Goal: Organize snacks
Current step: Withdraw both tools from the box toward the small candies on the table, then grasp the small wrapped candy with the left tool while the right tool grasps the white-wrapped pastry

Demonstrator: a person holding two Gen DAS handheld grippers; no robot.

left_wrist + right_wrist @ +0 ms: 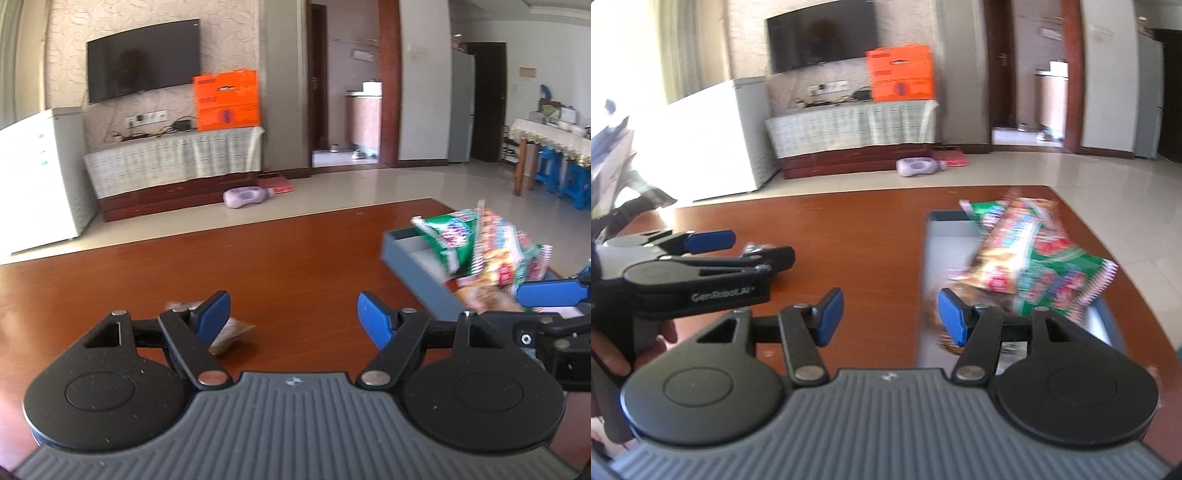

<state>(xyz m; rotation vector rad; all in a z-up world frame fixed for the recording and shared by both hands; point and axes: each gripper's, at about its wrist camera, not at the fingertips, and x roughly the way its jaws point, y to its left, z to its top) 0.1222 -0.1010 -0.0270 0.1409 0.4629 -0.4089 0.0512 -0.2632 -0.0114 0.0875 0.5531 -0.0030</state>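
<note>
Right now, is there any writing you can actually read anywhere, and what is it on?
"GenRobot.AI": on the side of the left gripper, seen from the right wrist.
Snack packets: print too blurred to read.
Orange box: print too small to read.
Nothing else is legible.

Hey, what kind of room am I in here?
Most likely a home living room: a wall-mounted black flat-screen television, a cloth-covered low TV cabinet, and a white chest freezer beside it.
</note>
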